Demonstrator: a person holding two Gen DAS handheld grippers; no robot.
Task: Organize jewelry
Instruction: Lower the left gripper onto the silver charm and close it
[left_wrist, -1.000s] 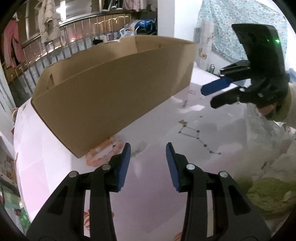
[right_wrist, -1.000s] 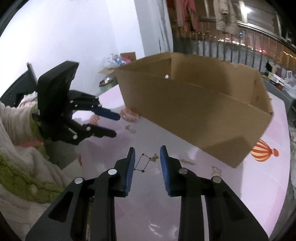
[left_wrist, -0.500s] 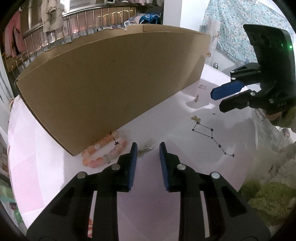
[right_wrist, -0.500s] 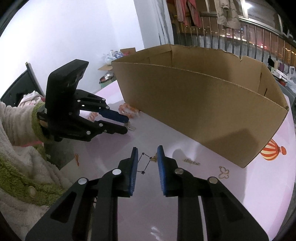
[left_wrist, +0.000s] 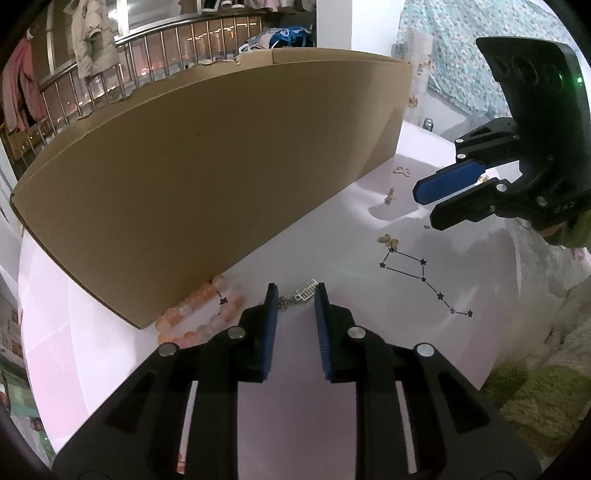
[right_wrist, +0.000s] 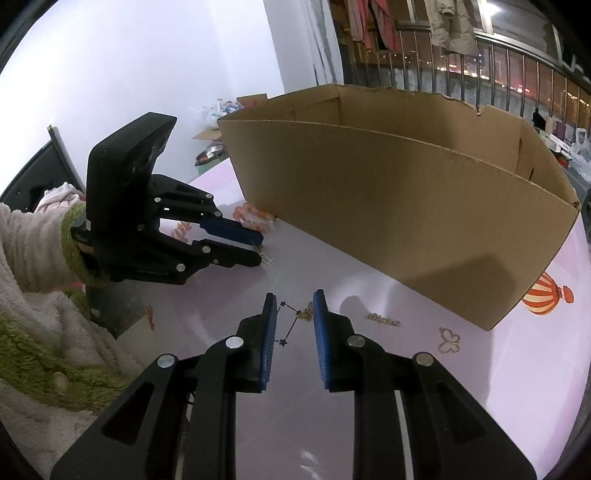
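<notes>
On the pink worktop (left_wrist: 369, 350), a silver charm (left_wrist: 301, 293) lies between the tips of the narrow, closing left claw (left_wrist: 294, 295), unpinched, beside a pink bead bracelet (left_wrist: 199, 314) at the cardboard box (left_wrist: 207, 184); the right claw (right_wrist: 294, 306), narrow, straddles a gold charm (right_wrist: 306, 314)

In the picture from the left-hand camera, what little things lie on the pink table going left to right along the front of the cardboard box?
Pink bead bracelet → small silver charm between the closing left gripper tips, not yet pinched → gold butterfly charm → printed star constellation.
</notes>
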